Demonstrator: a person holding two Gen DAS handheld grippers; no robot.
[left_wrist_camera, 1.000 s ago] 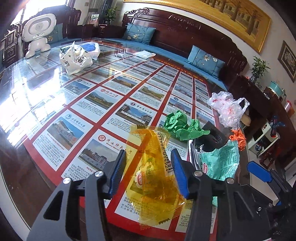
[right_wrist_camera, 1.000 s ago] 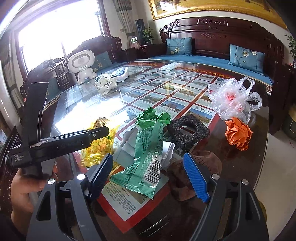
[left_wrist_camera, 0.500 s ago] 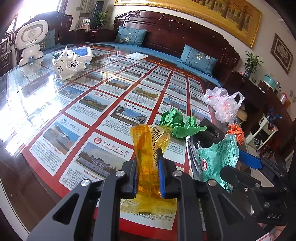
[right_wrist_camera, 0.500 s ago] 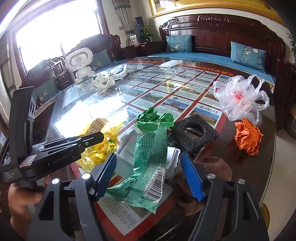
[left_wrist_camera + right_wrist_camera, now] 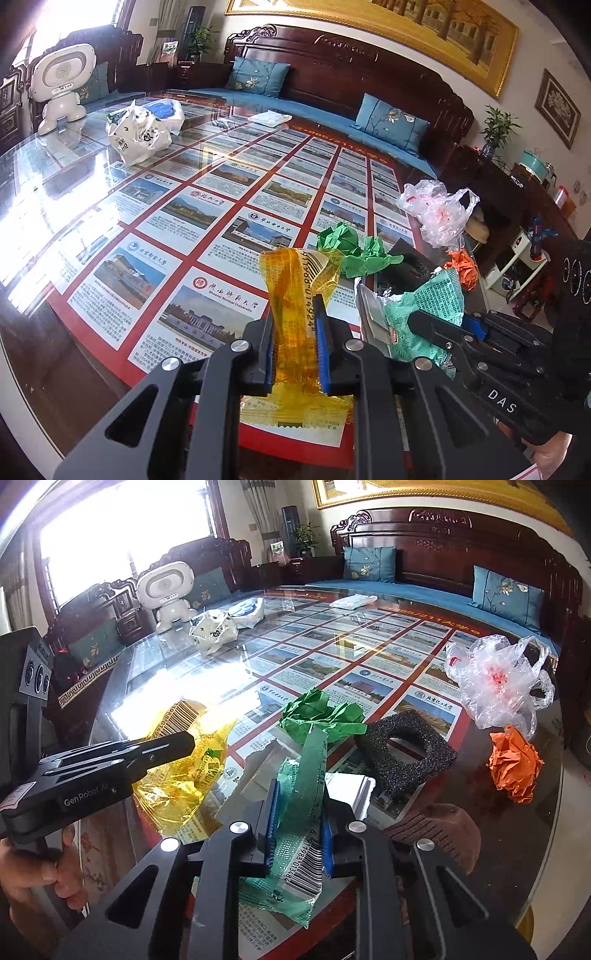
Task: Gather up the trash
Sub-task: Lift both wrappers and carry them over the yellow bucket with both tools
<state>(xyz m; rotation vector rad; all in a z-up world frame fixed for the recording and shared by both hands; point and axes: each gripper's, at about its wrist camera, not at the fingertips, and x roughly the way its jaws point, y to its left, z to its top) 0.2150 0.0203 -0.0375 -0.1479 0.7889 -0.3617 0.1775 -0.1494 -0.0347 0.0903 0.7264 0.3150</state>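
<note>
My left gripper point(image 5: 295, 310) is shut on a yellow see-through wrapper point(image 5: 291, 266) with a barcode, which stands up between the blue pads over the glass table point(image 5: 221, 184). My right gripper point(image 5: 299, 794) has its jaws closing tight on a green wrapper point(image 5: 310, 760), and the pads press its bunched middle. In the right wrist view the left gripper point(image 5: 184, 742) comes in from the left with the yellow wrapper point(image 5: 184, 775) hanging from it. A hand point(image 5: 33, 867) holds its handle.
Crumpled green paper point(image 5: 321, 712), a black foam ring point(image 5: 406, 749), an orange paper ball point(image 5: 515, 764) and a clear plastic bag point(image 5: 495, 679) lie ahead. White sheets point(image 5: 351, 786) lie under the green wrapper. A white bag point(image 5: 214, 631) and a toy robot point(image 5: 166, 590) stand far left.
Both grippers went from open to shut: the left on the yellow wrapper first, then the right on the green wrapper. The yellow wrapper now stands bunched upright.
</note>
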